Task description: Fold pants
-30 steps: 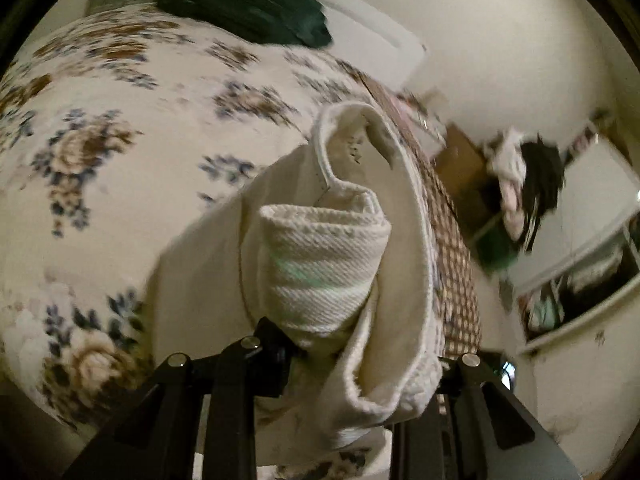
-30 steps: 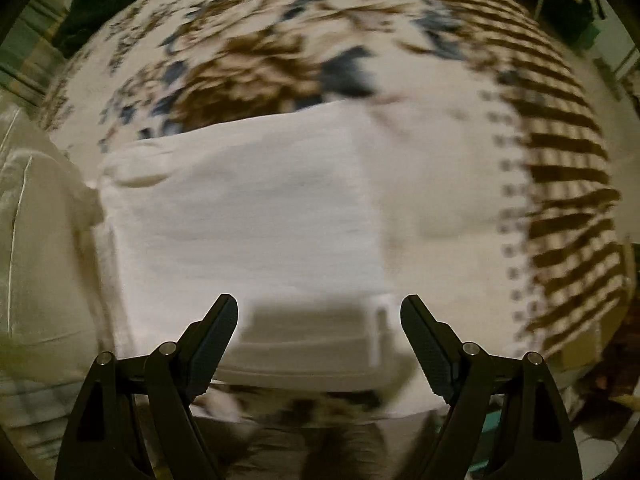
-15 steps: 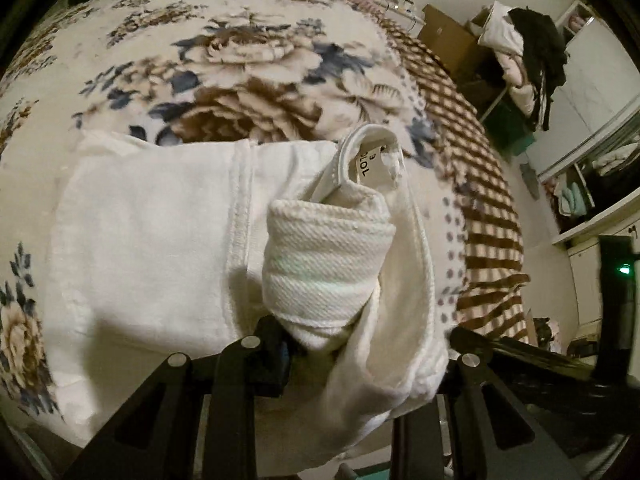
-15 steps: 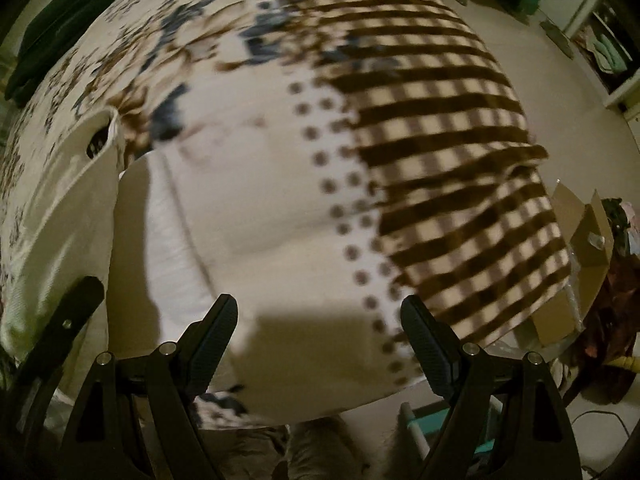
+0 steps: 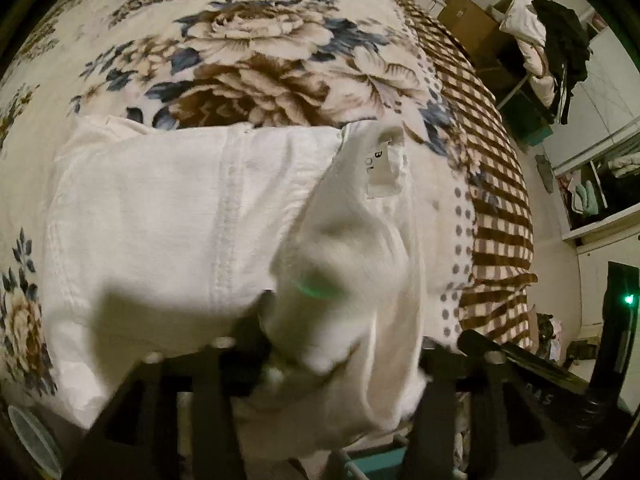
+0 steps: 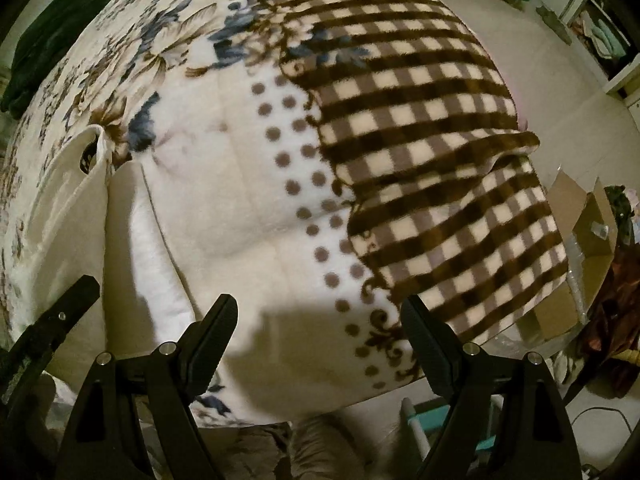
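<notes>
White pants (image 5: 168,216) lie folded on the floral blanket (image 5: 256,52) near the bed's front edge. My left gripper (image 5: 344,340) is shut on the pants' bunched waistband end, which drapes over its fingers; a size tag (image 5: 380,172) shows on the lifted flap. In the right wrist view the pants (image 6: 64,216) lie at the far left. My right gripper (image 6: 320,332) is open and empty above the blanket's dotted border, to the right of the pants. The left gripper's finger (image 6: 52,312) shows at the lower left there.
The blanket's brown checked edge (image 6: 420,120) hangs over the bed's right side. A cardboard box (image 6: 580,248) sits on the floor at right. Dark green clothing (image 6: 60,28) lies at the far end of the bed. A clothes-laden rack (image 5: 552,40) stands by the wall.
The held waistband end has lowered and slumped toward the folded pants. My right gripper has swung right, off the pants, over the dotted and checked blanket edge.
</notes>
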Demonstrator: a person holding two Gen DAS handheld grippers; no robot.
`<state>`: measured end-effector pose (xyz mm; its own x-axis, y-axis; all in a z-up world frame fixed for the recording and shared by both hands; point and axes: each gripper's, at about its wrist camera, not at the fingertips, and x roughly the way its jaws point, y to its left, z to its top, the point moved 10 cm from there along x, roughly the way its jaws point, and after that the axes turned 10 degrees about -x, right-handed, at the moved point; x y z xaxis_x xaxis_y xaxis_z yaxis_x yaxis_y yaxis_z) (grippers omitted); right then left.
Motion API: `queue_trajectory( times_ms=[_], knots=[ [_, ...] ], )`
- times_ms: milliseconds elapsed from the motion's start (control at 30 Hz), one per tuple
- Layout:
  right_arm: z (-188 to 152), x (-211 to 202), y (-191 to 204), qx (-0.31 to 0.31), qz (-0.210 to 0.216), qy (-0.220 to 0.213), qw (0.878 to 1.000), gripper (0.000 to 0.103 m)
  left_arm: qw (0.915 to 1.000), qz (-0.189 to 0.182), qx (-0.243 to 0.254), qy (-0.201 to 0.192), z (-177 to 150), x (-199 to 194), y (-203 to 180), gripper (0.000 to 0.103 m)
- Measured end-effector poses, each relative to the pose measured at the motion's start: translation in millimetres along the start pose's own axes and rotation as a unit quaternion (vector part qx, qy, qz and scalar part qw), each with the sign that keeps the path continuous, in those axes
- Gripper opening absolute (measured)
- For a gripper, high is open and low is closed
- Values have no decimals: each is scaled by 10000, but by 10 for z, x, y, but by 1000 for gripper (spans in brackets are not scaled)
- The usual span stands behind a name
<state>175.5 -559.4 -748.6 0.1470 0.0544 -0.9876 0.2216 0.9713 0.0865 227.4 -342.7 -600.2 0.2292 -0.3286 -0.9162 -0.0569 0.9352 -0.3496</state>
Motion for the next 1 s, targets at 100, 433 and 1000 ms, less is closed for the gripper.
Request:
queue_trajectory(
  times_ms=[100,433,1000],
  knots=[
    [5,-23,14,65,75,-25,9999,86,9999,-8,36,155,-41,-42,-54,69],
    [125,-225,194,127,319,-229,9991,86,9987,400,36,-309,135,-428,171,71],
    [472,262,1545,-346,1718,-88,9845,43,9827,1402,-1006,-667,423,-742,1795,71]
  ],
)
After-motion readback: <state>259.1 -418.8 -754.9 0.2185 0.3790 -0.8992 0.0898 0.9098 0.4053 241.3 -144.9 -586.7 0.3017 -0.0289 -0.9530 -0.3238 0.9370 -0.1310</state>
